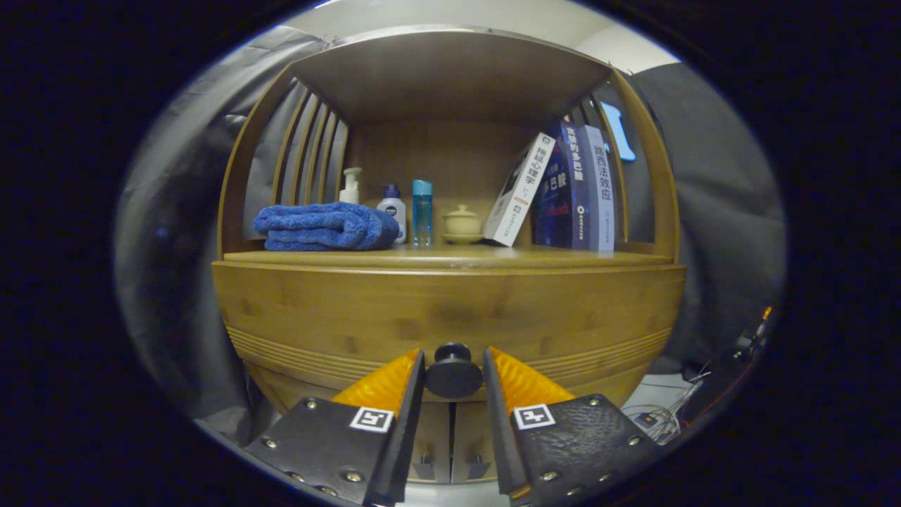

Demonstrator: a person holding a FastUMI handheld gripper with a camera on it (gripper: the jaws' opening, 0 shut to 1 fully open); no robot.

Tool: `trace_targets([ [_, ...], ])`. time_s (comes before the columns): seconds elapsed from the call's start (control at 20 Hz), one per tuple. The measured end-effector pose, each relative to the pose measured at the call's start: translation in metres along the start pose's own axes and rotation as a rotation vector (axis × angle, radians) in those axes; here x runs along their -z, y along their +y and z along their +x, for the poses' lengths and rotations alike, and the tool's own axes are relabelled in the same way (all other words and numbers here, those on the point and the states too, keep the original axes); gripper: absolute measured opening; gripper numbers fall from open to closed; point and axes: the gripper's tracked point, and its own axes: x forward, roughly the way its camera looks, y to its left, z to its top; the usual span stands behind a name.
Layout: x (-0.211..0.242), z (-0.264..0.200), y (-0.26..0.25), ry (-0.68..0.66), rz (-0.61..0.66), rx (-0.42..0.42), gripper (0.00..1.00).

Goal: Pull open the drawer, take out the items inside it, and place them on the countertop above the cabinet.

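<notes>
Your drawer is a broad, curved front of honey-coloured wood with fine grooves running along its lower part, and it sits fully pushed in under the table of the cabinet. A round dark knob stands out from the middle of its lower edge. Your tongs are level with that knob, one finger on each side of it. The left finger looks to be touching the knob's side, while a thin gap shows between the knob and the right finger, so the tongs are narrowed around the knob but you cannot call them clamped on it.

Reading the table from left to right, you have a folded blue towel, a white pump bottle behind it, a white bottle with a dark cap, a clear blue bottle, a small cream lidded pot on a saucer, one white book leaning over, then a few upright books
</notes>
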Motion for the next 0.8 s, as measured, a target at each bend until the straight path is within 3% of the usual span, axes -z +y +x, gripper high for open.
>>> trace_targets([
  [0.25, -0.0027, 0.0005, -0.0017, -0.005, 0.015, 0.010, 0.40],
  [0.4, -0.0016, 0.0031, -0.0033, -0.015, 0.096, 0.014, 0.40],
  [0.55, 0.0003, -0.0003, -0.0028, -0.049, 0.093, 0.030, 0.41],
  [0.8, 0.0045, -0.0011, -0.0014, -0.001, 0.108, -0.036, 0.39],
])
